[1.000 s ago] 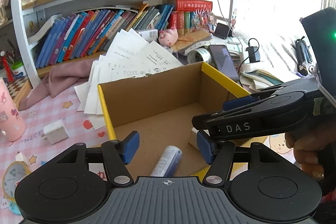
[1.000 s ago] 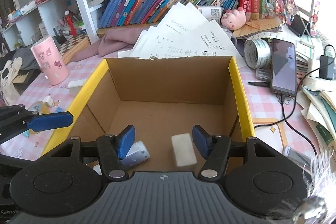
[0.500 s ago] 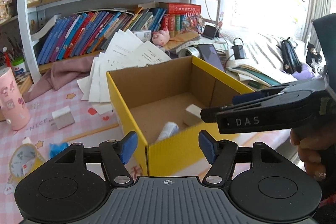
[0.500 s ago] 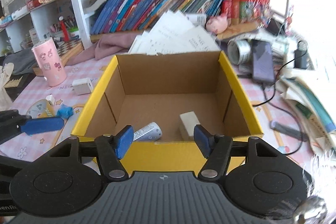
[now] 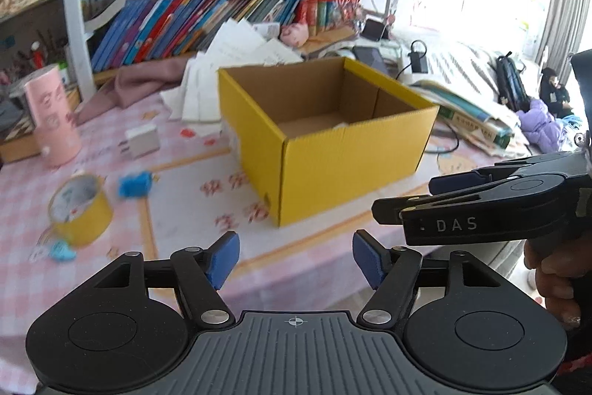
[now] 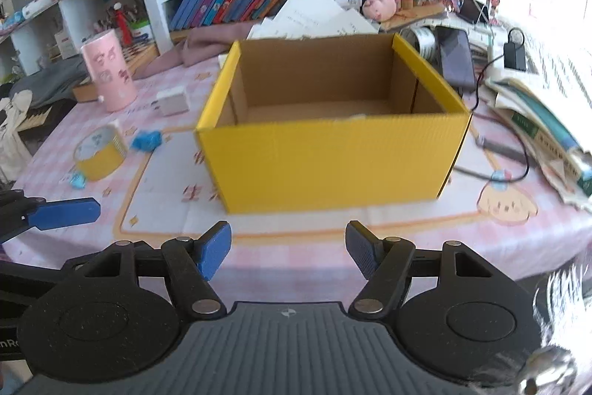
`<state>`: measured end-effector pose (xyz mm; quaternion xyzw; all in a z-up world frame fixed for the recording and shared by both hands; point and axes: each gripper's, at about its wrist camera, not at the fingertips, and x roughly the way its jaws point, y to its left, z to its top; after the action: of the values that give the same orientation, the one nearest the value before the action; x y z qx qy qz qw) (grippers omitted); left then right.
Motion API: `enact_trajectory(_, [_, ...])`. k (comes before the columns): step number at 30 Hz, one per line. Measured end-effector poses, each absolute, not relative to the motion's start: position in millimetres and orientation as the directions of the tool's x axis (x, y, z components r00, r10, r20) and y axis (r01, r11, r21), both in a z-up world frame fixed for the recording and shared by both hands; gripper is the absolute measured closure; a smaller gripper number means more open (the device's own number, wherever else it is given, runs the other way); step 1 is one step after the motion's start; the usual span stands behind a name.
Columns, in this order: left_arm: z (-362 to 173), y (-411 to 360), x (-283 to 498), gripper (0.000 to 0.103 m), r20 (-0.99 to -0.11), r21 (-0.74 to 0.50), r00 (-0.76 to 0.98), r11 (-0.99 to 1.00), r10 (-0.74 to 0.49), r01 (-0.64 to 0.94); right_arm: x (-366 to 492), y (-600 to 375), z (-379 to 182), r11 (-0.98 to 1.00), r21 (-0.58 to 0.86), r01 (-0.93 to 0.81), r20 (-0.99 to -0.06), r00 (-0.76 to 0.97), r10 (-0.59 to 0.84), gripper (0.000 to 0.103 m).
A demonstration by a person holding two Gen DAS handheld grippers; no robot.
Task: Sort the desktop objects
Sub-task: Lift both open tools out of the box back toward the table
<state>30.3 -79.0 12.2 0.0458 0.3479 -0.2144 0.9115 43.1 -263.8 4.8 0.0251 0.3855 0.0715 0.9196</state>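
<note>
Yellow box (image 6: 333, 158) sits mid-table, open top, pale item barely visible inside. Left gripper (image 5: 296, 260) over near table edge, fingers apart and opening, nothing between. Right gripper (image 6: 288, 252) likewise near edge, fingers apart, empty. Left of box: tape roll (image 6: 99, 151), blue scrap (image 6: 147, 139), white cube (image 6: 171, 101), pink cup (image 6: 109, 75). Right of box: cable (image 6: 492, 169), book pile (image 6: 547, 125). Bare pink cloth (image 6: 296, 221) between fingers and box.

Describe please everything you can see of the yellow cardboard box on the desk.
The yellow box is corrugated cardboard, yellow outside and plain brown inside, open at the top with no lid visible. It stands upright on the pink checked tablecloth, in front of loose white papers. A pale object barely shows inside. Neither gripper touches it.
</note>
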Motion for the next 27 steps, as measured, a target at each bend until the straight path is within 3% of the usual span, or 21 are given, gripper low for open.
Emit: enact_trajectory(27, [10,7,-16,0.032,-0.684,-0.071,0.703,0.976,-0.197,0.205,21,-169,-1,0.942,0.101,-0.320,-0.737,0.612,0.287,0.034])
